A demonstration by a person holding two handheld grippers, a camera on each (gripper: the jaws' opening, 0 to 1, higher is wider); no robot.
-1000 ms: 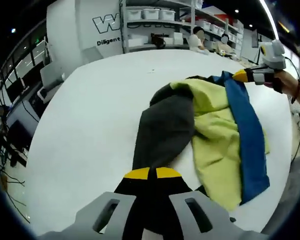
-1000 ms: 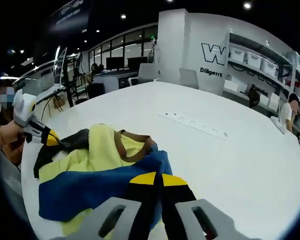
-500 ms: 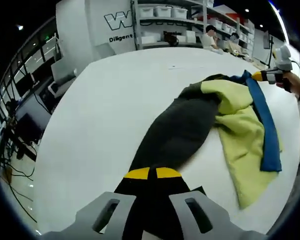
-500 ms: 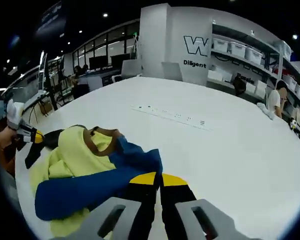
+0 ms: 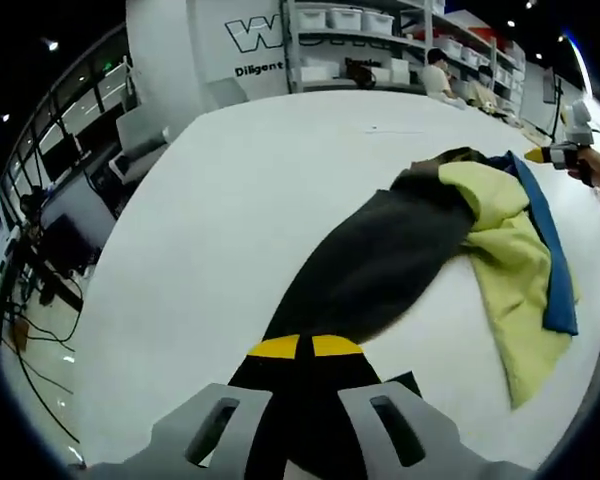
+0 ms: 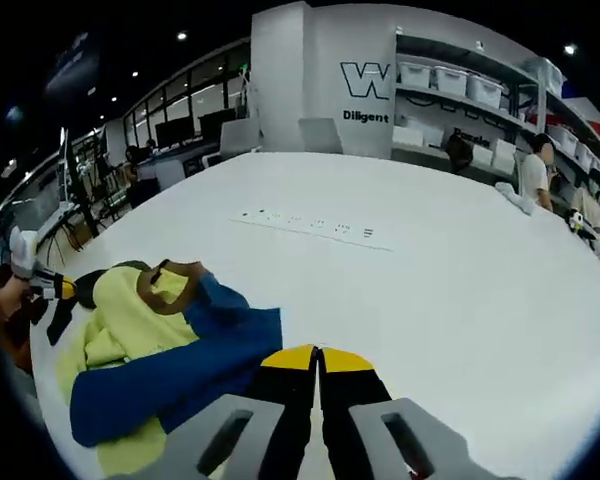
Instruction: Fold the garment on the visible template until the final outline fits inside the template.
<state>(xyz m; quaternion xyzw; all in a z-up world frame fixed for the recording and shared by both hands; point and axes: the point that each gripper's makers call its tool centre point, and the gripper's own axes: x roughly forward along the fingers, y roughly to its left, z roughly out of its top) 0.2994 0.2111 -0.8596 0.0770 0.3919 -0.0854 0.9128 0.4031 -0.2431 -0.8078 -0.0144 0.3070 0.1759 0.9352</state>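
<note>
garment (image 5: 450,240) sprawled on the white table (image 5: 230,200) — dark grey part stretched long toward the left gripper (image 5: 300,347), yellow and blue parts bunched at the far end. left gripper's jaws are closed together on the dark grey cloth. in the right gripper view the right gripper (image 6: 318,358) has its jaws pressed together at the blue edge of the garment (image 6: 170,370) — whether cloth is pinched between them i cannot tell.

I read large outlined "W" and smaller "Diligent" on white wall panel (image 6: 365,90); rest cut off.
</note>
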